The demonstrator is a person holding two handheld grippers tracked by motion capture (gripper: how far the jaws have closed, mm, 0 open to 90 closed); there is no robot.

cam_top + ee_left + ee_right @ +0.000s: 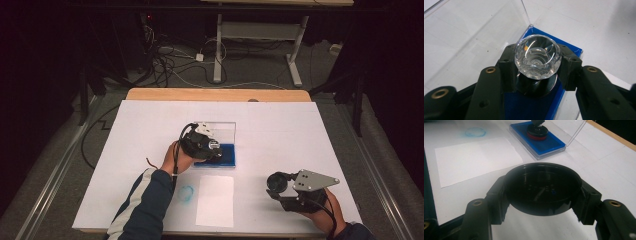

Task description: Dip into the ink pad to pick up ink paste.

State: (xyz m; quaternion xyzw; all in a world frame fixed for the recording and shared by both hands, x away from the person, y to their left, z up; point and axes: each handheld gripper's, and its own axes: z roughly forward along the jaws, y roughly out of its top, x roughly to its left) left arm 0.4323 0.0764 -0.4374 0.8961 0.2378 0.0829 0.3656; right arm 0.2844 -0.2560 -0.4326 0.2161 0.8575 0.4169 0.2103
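while the left gripper point(212, 148) presses the stamp point(537, 57) down on the blue ink pad point(549, 143) in its open clear case point(223, 131), its jaws closed on the faceted clear knob, the inking step looks in hand. the stamp stands upright — long axis vertical, knob up, face down on the pad. the right gripper point(542, 195) clamps the black round cap point(543, 187) off to the side, open side up. next, likely — lift straight and carry to the white paper point(215, 200) nearby.
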